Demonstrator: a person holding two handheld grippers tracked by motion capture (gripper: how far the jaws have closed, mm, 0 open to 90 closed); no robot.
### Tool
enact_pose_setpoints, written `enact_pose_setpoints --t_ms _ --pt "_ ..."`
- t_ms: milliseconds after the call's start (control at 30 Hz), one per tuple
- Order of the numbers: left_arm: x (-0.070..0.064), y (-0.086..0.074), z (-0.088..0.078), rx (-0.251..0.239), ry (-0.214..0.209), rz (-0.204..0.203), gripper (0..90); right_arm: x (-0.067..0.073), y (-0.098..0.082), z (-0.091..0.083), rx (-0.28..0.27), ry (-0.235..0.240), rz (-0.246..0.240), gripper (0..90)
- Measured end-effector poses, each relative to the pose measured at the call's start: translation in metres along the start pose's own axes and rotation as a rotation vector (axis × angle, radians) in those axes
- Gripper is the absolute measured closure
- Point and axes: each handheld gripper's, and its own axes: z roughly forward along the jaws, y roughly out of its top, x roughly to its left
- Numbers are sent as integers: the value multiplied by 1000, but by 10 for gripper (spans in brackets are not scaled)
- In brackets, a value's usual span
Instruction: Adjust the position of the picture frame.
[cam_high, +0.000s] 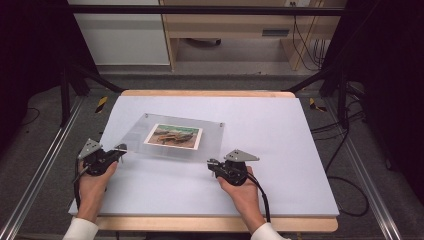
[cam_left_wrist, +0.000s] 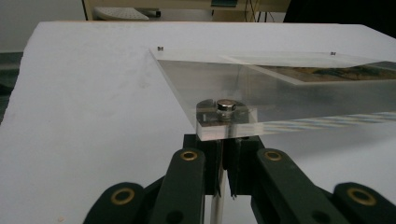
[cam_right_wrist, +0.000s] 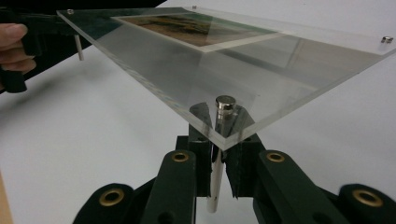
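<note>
The acrylic photo frame (cam_high: 176, 137), bearing no legible writing, has its corner pins pinched by both tongs (cam_high: 121, 149) (cam_high: 210, 163).

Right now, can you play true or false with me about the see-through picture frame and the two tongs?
1. Each tongs grips a metal post under a near corner of the frame. True: left tongs, right tongs.
2. The picture shows a red car. False: it is a brownish landscape.
3. The frame lies flat on the table. False: its near corners are lifted.
4. The table is white. True.
5. The right tongs are wide open. False: they are shut on a post.
</note>
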Motion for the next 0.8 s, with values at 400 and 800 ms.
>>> enact_pose_setpoints --t_ms 400,800 --pt "-2 3 -2 -8 -10 -28 840 -1 1 5 -77 -13 49 845" --pt "-4 1 9 23 -9 45 786 -1 2 6 -38 -13 31 847"
